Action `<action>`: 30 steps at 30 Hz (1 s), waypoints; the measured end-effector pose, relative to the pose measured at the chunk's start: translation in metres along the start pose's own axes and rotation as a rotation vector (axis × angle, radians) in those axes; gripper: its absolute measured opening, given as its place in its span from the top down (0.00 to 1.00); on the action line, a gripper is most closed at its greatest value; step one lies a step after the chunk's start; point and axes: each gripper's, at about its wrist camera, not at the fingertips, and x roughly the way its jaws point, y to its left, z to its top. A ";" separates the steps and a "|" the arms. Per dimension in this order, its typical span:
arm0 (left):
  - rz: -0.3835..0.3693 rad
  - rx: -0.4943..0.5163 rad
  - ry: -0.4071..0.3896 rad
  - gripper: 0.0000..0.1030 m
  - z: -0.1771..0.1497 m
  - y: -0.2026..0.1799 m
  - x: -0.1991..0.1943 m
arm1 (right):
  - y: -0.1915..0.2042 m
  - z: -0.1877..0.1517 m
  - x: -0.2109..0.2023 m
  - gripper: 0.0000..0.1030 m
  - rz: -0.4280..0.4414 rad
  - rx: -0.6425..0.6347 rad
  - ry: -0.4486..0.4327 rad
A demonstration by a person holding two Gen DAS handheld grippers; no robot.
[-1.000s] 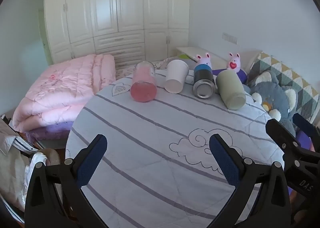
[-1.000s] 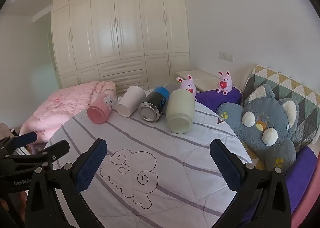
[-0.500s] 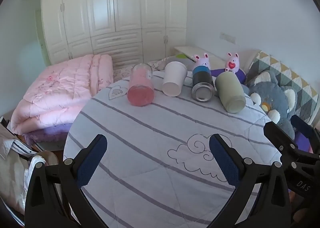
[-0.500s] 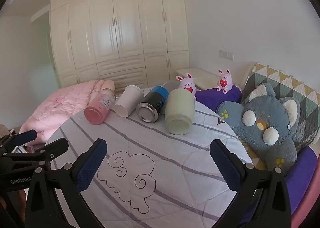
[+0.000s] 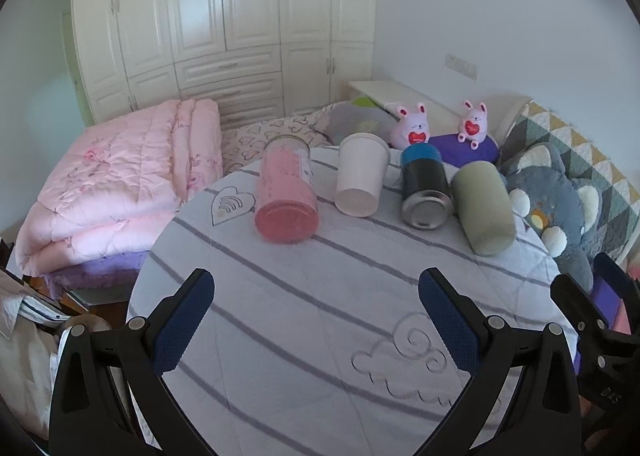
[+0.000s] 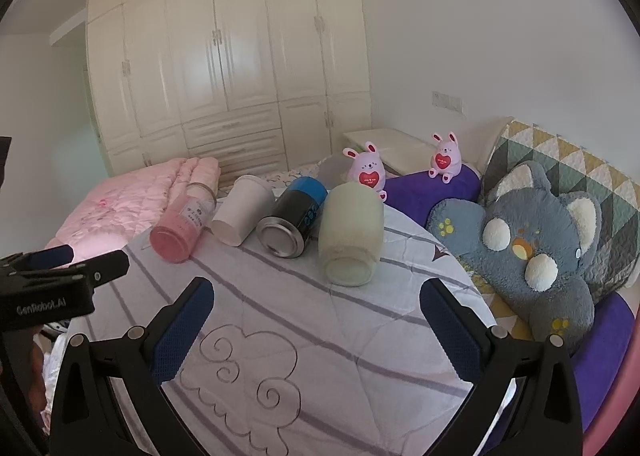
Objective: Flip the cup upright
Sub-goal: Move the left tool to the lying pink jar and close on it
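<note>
Several cups lie on their sides in a row at the far side of a round table with a striped cloth: a pink glass jar, a white paper cup, a black and blue metal tumbler and a pale green cup. My left gripper is open and empty, well short of the jar and the white cup. My right gripper is open and empty, short of the green cup.
A grey plush toy lies right of the table by a patterned cushion. Two small pink bunny figures sit behind the cups. A folded pink quilt lies on the bed at left. White wardrobes stand behind.
Both grippers have moved forward toward the row of cups, which look larger now. Both stay open. The cups have not moved.
</note>
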 end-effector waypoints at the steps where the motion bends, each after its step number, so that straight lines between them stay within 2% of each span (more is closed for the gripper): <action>1: 0.001 0.002 0.009 0.00 0.004 0.000 0.005 | 0.000 0.003 0.004 0.00 0.003 0.002 0.006; 5: -0.005 -0.003 0.028 0.00 0.015 0.003 0.020 | 0.006 0.013 0.025 0.00 0.008 0.005 0.036; 10: 0.002 0.003 0.027 0.00 0.027 0.005 0.035 | 0.012 0.026 0.043 0.00 0.011 0.005 0.030; 14: 0.014 -0.001 0.055 0.00 0.039 0.016 0.054 | 0.016 0.034 0.056 0.00 0.004 0.005 0.033; 20: 0.041 -0.015 0.108 0.00 0.062 0.030 0.096 | 0.022 0.044 0.071 0.00 0.002 0.002 0.039; 30: 0.043 -0.011 0.242 0.01 0.066 0.037 0.164 | 0.029 0.056 0.092 0.00 -0.010 -0.018 0.035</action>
